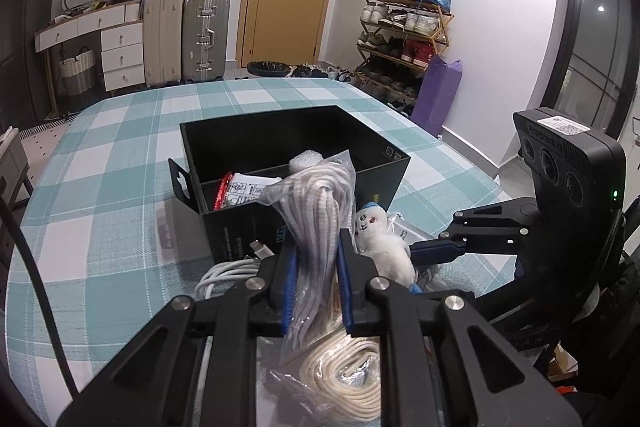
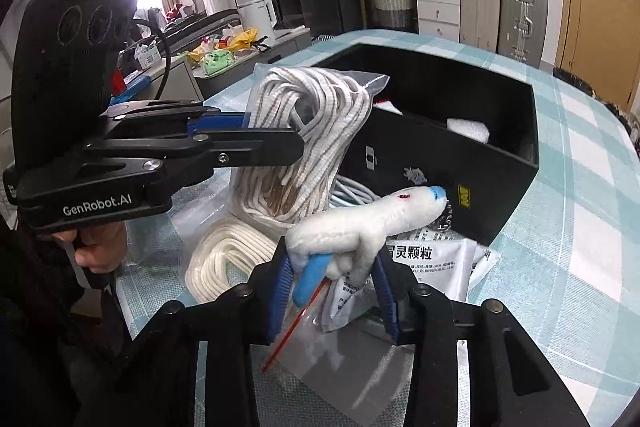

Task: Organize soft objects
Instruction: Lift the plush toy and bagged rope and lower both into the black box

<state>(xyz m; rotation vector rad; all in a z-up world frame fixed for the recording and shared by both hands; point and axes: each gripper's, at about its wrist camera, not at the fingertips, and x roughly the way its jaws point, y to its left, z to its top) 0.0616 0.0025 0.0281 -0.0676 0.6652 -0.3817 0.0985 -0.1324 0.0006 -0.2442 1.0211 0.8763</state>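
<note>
My left gripper is shut on a clear bag of white rope and holds it upright in front of the black box; it also shows in the right wrist view. My right gripper is shut on a small white plush toy with blue trim, held just before the box. The toy also shows in the left wrist view. A second bag of cream rope lies on the table under my left gripper.
The box holds a white foam piece and a red-edged packet. A white cable, a white medicine pouch and a clear zip bag lie on the checked tablecloth. Suitcases and a shoe rack stand behind.
</note>
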